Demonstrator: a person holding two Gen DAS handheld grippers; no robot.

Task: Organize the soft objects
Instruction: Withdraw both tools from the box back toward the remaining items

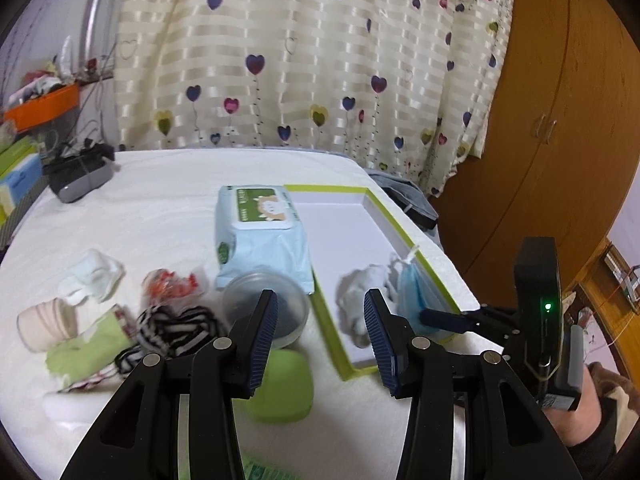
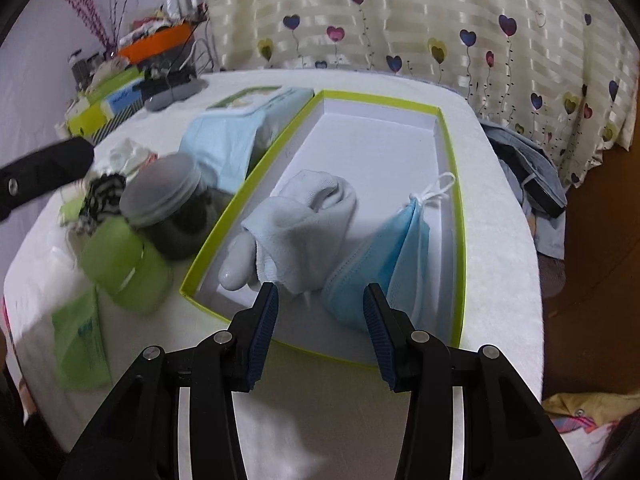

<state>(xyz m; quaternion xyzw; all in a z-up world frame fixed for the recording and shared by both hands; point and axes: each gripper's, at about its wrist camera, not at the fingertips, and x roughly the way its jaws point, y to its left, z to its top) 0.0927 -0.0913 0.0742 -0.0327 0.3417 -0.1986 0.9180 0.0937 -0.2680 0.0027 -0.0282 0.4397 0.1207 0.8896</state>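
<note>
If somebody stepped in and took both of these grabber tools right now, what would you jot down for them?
Left gripper: open, empty, above the table between the clutter and the box.
Right gripper: open, empty, over the near end of the box.
Done: a pale sock and a blue face mask lie in the green-rimmed box, side by side.
Left on the table, outside the box: striped cloth, white sock, beige roll, green cloth, red-and-white piece.
Wipes pack, lidded jar and a green container sit beside the box; steer round them.
</note>
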